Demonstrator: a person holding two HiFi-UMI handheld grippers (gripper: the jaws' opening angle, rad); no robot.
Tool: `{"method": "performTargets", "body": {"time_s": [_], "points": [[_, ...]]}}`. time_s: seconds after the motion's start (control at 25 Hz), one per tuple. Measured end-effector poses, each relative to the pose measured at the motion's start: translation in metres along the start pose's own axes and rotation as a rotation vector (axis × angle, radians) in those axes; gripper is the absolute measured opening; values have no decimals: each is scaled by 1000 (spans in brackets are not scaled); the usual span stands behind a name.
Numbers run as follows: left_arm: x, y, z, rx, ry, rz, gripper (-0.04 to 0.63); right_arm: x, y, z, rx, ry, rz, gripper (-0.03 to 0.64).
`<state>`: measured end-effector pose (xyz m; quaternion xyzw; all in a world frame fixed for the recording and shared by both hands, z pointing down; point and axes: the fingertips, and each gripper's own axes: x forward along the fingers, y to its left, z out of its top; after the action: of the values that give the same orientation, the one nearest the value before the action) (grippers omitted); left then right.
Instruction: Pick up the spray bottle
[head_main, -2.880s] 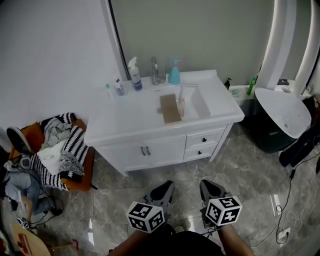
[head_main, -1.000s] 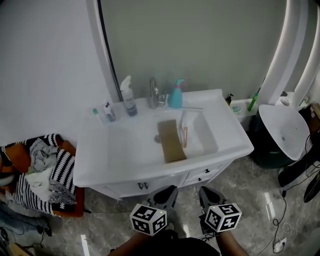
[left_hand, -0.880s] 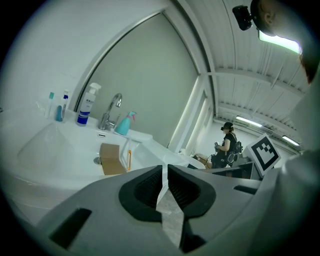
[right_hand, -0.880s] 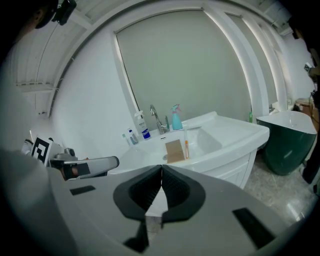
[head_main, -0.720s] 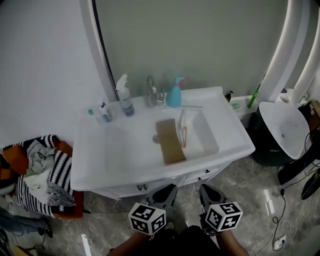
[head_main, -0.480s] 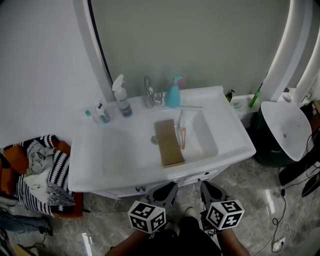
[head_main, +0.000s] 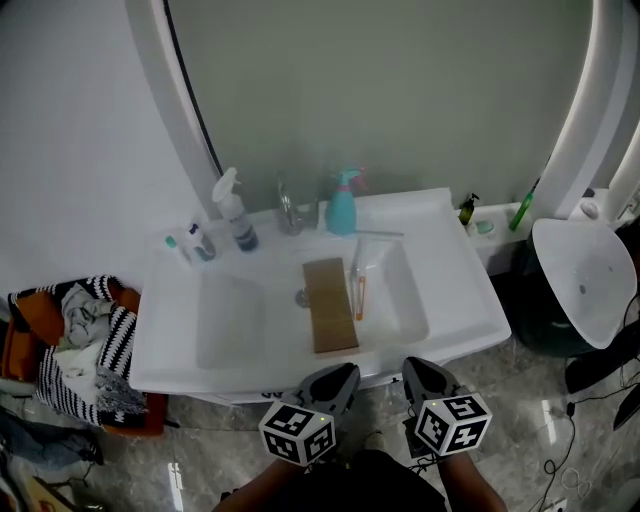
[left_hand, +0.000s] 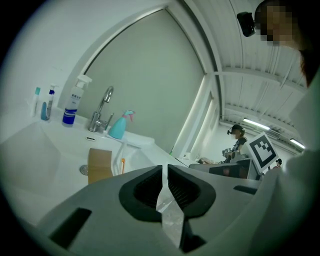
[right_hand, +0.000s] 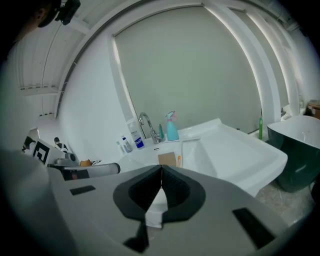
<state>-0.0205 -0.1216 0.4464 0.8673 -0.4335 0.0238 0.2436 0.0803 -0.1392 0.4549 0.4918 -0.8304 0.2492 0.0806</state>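
Left hand-held gripper (left_hand: 164, 172): clenched, jaws empty; at the lower edge of the head view, well apart from both bottles.
Right hand-held gripper (right_hand: 161, 172): clenched, jaws empty; just beside the left.
White spray bottle with blue label (head_main: 232, 210): upright at the rear of the white desk (head_main: 455, 295), left of the chrome tap (head_main: 287, 205); label print unreadable.
Teal spray bottle with pink trigger (head_main: 341, 205): upright, right of the tap.
Forearms: cut off by the lower frame edge.

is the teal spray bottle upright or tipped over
Upright. The teal spray bottle stands on its base just right of the faucet, with its pink nozzle on top.
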Motion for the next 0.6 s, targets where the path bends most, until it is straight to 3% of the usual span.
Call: {"method": "performTargets", "body": {"time_s": [0.6], "points": [[77,-6,20,-3,-42,75,34,24,-62,30,-39,31,85,6]]}}
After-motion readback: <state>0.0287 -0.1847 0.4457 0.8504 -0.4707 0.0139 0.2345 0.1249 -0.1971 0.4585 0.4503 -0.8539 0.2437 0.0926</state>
